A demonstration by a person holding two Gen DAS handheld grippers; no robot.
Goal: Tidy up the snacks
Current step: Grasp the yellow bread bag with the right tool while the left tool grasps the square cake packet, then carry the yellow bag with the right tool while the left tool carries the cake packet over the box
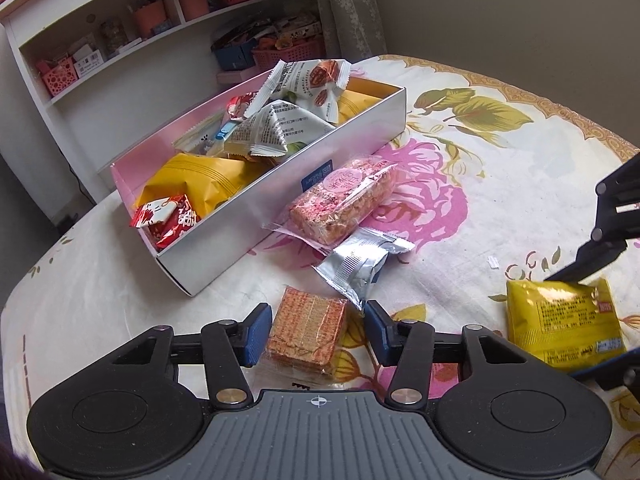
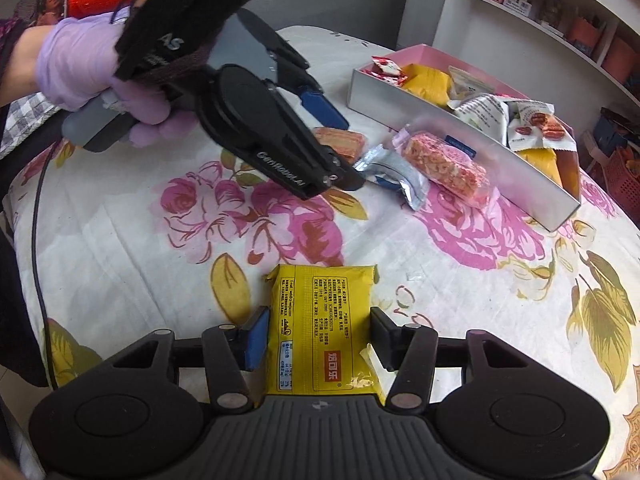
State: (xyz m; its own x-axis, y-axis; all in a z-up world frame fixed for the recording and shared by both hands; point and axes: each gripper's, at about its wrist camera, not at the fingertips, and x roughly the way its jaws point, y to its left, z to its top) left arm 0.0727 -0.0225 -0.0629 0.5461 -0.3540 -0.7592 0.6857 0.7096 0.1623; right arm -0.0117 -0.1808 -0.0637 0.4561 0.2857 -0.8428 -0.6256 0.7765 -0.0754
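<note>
A long white box [image 1: 296, 188] with pink inside holds several snack packs. On the floral cloth beside it lie a pink rice bar [image 1: 340, 200], a silver packet [image 1: 356, 260] and an orange wafer pack [image 1: 306, 330]. My left gripper [image 1: 316, 334] is open, its blue pads on either side of the wafer pack; it also shows in the right wrist view [image 2: 340, 152]. My right gripper [image 2: 316, 338] is open around a yellow packet [image 2: 320, 328] that lies on the cloth. The yellow packet also shows in the left wrist view [image 1: 564, 324].
The round table's floral cloth [image 2: 180, 240] stretches left and right of the snacks. A white shelf unit [image 1: 100, 36] with baskets and jars stands behind the box. A purple-gloved hand [image 2: 80, 68] holds the left gripper.
</note>
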